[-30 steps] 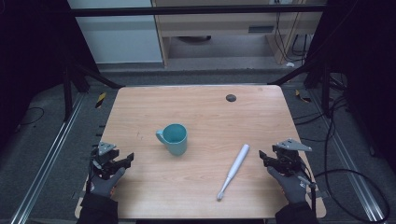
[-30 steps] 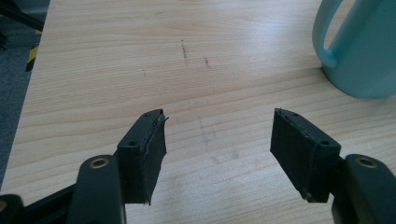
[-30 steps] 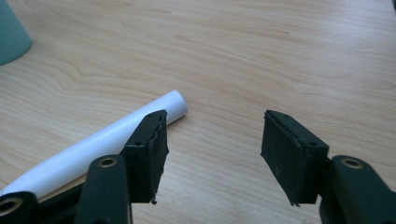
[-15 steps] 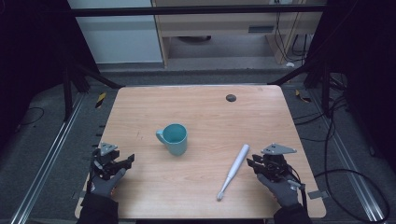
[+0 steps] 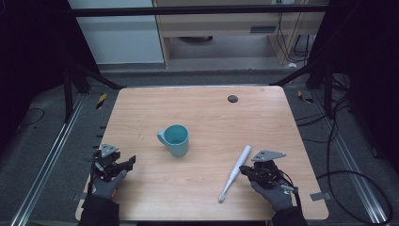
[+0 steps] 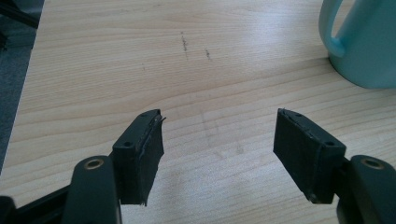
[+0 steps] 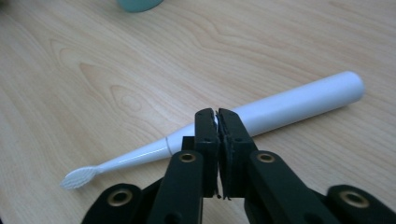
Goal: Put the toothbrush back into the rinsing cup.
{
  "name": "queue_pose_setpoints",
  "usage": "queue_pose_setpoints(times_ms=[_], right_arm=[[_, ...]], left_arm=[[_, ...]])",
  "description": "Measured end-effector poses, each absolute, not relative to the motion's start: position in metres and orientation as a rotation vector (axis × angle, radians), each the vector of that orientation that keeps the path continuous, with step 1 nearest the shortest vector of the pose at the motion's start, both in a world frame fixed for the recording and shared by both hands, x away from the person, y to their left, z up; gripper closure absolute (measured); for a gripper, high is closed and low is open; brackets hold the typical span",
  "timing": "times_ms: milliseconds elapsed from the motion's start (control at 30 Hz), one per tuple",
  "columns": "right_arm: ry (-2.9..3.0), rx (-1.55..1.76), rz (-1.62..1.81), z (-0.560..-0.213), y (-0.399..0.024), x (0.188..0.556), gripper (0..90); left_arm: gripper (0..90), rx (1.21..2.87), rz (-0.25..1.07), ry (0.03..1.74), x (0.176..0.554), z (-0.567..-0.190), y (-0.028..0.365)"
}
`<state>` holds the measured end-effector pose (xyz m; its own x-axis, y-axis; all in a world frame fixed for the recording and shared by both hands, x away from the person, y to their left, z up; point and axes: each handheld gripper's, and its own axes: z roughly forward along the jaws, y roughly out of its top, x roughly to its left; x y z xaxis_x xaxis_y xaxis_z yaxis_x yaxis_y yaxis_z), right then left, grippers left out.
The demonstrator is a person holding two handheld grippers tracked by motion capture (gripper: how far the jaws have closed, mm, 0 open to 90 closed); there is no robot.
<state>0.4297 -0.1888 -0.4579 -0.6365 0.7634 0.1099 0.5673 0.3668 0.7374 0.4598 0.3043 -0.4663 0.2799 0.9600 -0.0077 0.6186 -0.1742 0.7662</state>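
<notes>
Right gripper view: toothbrush (image 7: 243, 119) lies crosswise just beyond gripper (image 7: 217, 119) (pressed together).

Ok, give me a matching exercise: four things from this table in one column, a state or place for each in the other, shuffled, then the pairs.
1. mug
2. toothbrush
3. left hand-held gripper
4. right hand-held gripper

A. jaws pressed together, beside the white handle
B. jaws wide apart over bare wood
C. stands upright mid-table
D. lies flat, bristles toward the person

Pairs: 1-C, 2-D, 3-B, 4-A
</notes>
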Motion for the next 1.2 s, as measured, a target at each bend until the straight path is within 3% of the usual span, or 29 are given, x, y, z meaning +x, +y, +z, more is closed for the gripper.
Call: queue_pose_setpoints(times_ms=[1200], right_arm=[[2.498,1.149,1.067,-0.482,-0.155,0.435,90.0]], left_arm=[[32.0,1.892,0.661,1.415,0.46,-0.467,0.304]])
